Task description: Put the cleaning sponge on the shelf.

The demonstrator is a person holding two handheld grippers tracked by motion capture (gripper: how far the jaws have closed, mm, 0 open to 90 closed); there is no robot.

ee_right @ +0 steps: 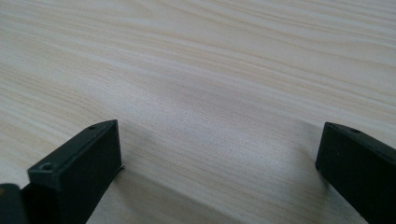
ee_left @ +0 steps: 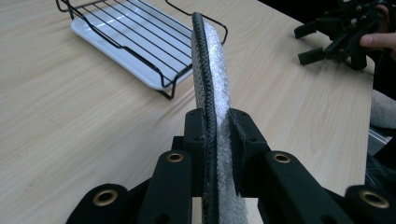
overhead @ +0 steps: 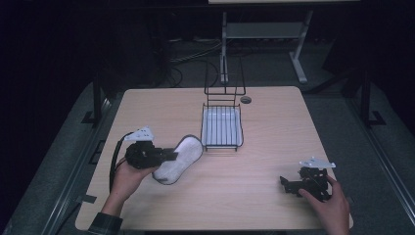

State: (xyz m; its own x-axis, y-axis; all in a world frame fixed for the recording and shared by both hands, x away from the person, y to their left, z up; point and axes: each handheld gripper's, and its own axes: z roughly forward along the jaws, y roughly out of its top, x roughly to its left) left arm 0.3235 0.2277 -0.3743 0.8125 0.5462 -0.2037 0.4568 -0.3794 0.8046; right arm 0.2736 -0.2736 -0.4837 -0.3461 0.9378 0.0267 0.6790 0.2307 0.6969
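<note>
A white fleecy insole [overhead: 180, 157] with a black rim is held on edge over the table's left half. My left gripper [overhead: 171, 156] is shut on its near end. In the left gripper view the insole [ee_left: 213, 65] stands upright between the jaws of the left gripper [ee_left: 217, 120], its black-edged side to the left. My right gripper [overhead: 286, 184] rests low at the table's front right, held by a hand. Its jaws are wide apart over bare wood in the right gripper view, where the right gripper [ee_right: 219, 144] holds nothing.
A black wire rack [overhead: 221, 125] sits on a white tray [ee_left: 109, 49] at the table's middle back, just right of the insole. A small round grommet [overhead: 245, 99] lies behind it. The wooden table [overhead: 264, 147] ends near both hands. A metal stand [overhead: 298, 54] is beyond.
</note>
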